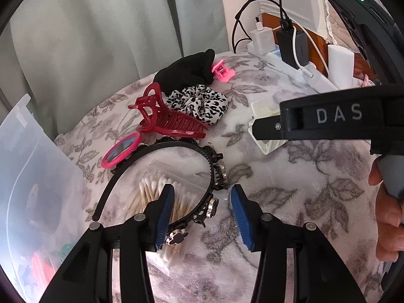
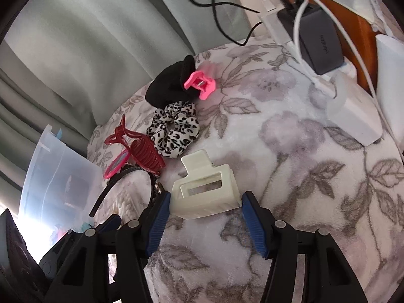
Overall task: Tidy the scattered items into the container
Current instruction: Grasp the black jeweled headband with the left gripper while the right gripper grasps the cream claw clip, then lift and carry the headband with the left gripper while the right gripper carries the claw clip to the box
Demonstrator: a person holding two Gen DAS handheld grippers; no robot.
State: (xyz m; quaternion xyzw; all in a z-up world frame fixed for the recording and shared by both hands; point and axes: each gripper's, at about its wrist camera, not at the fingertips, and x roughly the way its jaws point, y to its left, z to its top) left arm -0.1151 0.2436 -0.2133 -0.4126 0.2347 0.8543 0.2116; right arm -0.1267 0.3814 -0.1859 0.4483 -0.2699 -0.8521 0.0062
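Observation:
My left gripper (image 1: 204, 216) is open low over a black headband (image 1: 151, 151) with jewelled clips, its pads astride the band's right side. A clear box of cotton swabs (image 1: 151, 194) lies under the band. Behind them lie a red claw clip (image 1: 169, 121), a round pink mirror (image 1: 121, 151), a leopard scrunchie (image 1: 199, 103), black cloth (image 1: 186, 70) and a small pink clip (image 1: 223, 72). My right gripper (image 2: 205, 223) is open astride a cream claw clip (image 2: 204, 197), with the left pad at the clip's edge. The clear plastic container (image 1: 38, 166) stands at the left.
A floral blanket (image 2: 290, 176) covers the surface. At the back right a power strip (image 2: 353, 111) holds chargers (image 2: 320, 43) and cables. A grey-green curtain (image 1: 101, 25) hangs behind. A hand (image 1: 388, 214) holds the right gripper's handle.

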